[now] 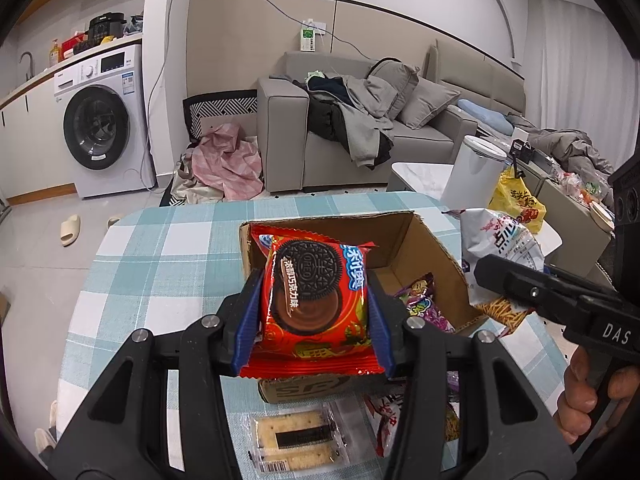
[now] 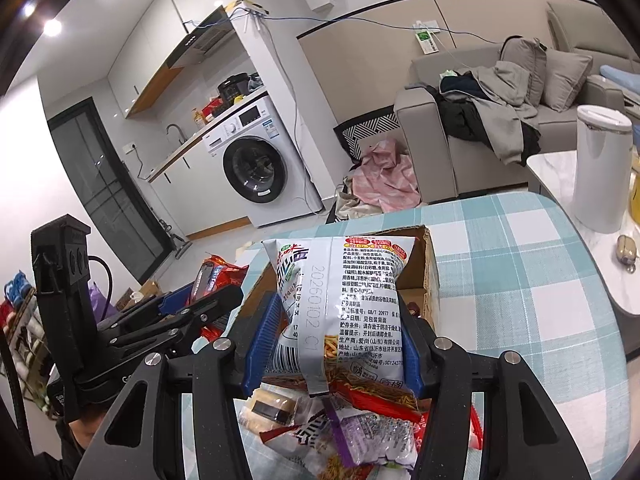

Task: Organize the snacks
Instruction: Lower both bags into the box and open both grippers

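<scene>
My left gripper [image 1: 314, 312] is shut on a red Oreo pack [image 1: 316, 300] and holds it above the near edge of an open cardboard box [image 1: 424, 240]. A purple snack pack [image 1: 424, 304] lies inside the box. My right gripper [image 2: 334, 340] is shut on a silver noodle-snack bag [image 2: 340, 300], held upright over the box's near side [image 2: 424, 268]. The right gripper also shows in the left wrist view [image 1: 532, 292] with the bag [image 1: 500, 244] at the box's right side. The left gripper with the Oreo pack shows in the right wrist view [image 2: 208, 296].
The box stands on a table with a teal checked cloth [image 1: 168, 248]. Cracker packs [image 1: 296, 444] and several loose snack bags [image 2: 360, 436] lie at the near edge. A white bin [image 1: 476, 172], a yellow bag [image 1: 516, 196] and a sofa [image 1: 360, 128] stand beyond.
</scene>
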A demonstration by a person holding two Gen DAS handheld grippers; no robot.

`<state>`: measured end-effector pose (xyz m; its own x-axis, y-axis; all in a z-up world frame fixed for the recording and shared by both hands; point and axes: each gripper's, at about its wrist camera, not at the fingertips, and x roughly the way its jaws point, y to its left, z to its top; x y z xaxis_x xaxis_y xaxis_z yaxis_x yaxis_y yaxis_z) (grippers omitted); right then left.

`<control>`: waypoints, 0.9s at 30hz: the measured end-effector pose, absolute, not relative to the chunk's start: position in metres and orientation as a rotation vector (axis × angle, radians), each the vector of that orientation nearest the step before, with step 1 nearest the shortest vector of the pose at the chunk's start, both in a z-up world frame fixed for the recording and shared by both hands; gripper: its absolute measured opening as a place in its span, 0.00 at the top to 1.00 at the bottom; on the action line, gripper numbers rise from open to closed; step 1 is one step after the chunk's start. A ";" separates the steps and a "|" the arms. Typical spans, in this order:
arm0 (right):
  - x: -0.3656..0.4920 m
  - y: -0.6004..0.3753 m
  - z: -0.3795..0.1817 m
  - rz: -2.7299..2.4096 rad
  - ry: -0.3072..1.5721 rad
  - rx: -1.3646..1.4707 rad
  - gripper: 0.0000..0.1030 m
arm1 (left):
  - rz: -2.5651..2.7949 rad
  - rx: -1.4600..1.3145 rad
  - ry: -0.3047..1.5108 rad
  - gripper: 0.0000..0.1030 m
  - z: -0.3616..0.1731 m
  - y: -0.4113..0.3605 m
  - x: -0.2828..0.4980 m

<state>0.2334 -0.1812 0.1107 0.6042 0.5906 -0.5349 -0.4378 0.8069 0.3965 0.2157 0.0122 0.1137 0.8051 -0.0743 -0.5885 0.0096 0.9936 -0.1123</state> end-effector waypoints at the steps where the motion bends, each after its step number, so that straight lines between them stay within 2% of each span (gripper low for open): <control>1: 0.236 -0.181 0.108 0.598 0.706 0.237 0.47 | -0.044 -0.107 0.637 0.57 0.112 0.013 0.220; 13: 0.258 -0.170 0.074 0.548 0.744 0.260 0.47 | -0.022 -0.136 0.691 0.57 0.071 0.025 0.258; 27: 0.269 -0.158 0.067 0.537 0.742 0.240 0.47 | -0.033 -0.127 0.713 0.56 0.047 0.022 0.274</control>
<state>0.2688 -0.1576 0.0670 0.6107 0.5428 -0.5766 -0.3775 0.8396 0.3906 0.2735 0.0221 0.0472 0.7565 -0.0733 -0.6499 -0.0134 0.9917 -0.1276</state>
